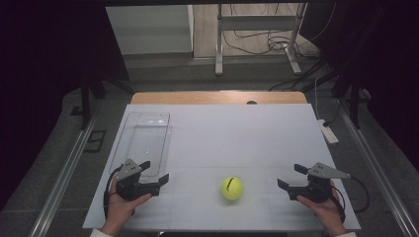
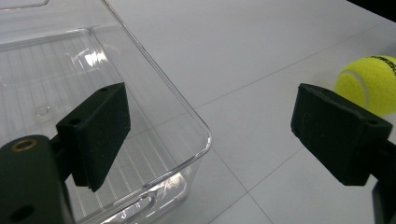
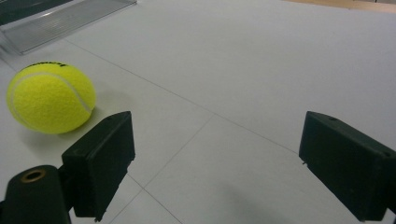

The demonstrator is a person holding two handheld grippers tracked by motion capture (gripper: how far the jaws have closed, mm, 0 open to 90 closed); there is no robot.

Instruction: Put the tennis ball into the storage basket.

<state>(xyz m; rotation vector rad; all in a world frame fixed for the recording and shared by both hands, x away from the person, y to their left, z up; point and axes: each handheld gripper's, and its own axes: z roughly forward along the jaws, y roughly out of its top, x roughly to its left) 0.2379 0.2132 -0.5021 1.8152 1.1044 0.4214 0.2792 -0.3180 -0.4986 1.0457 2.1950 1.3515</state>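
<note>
Both tools sit idle near the table's front edge: the left gripper (image 1: 152, 174) and the right gripper (image 1: 290, 176) each have their 2 black, blocky foam-faced jaws spread wide, gripping nothing. Between them — closer to the right one — rests the tennis ball (image 1: 231, 188), fuzzy yellow felt with a pale seam, untouched on the smooth white table (image 1: 237, 133). The clear ribbed plastic tray (image 1: 148, 129), rounded at its corners, holds nothing, so pickup and placement both seem left to do.
</note>
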